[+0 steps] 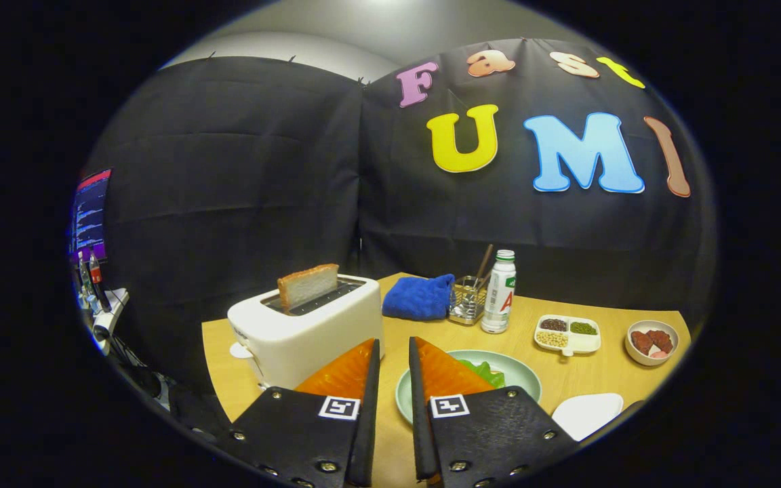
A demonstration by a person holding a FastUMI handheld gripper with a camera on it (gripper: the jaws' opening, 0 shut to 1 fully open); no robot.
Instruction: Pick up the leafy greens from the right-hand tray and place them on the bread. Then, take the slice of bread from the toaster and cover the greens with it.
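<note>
We see the hand-held gripper [394,347] raised above the wooden surface [607,373], its two fingers a narrow gap apart with nothing between them, so we read it as nearly closed and empty. Bare surface shows through the gap. Just beyond the fingers and partly hidden by the right one sits a pale green plate [523,374], and on it we can make out the leafy greens [483,372], a ruffled edge peeking past the finger. We cannot tell from here whether bread lies under the greens, since the finger covers most of the plate.

To the left of the fingers stands a white toaster [302,332], and a slice of bread [308,285] stands upright in its nearer slot, its browned crust on top. Behind the toaster, towards the booth wall, we see a blue cloth [419,297] bunched on the surface, just beside a small clear holder [468,300] with sticks in it, and next to that a white bottle [499,292] with a green cap.

Further right, a white divided dish [567,334] holds beans or grains in three compartments, and near it a small white bowl [651,341] holds reddish pieces. Nearer us on the right, the corner of a white tray [587,413] lies close to the plate. Off the surface's left edge a lit monitor [89,217] is visible
</note>
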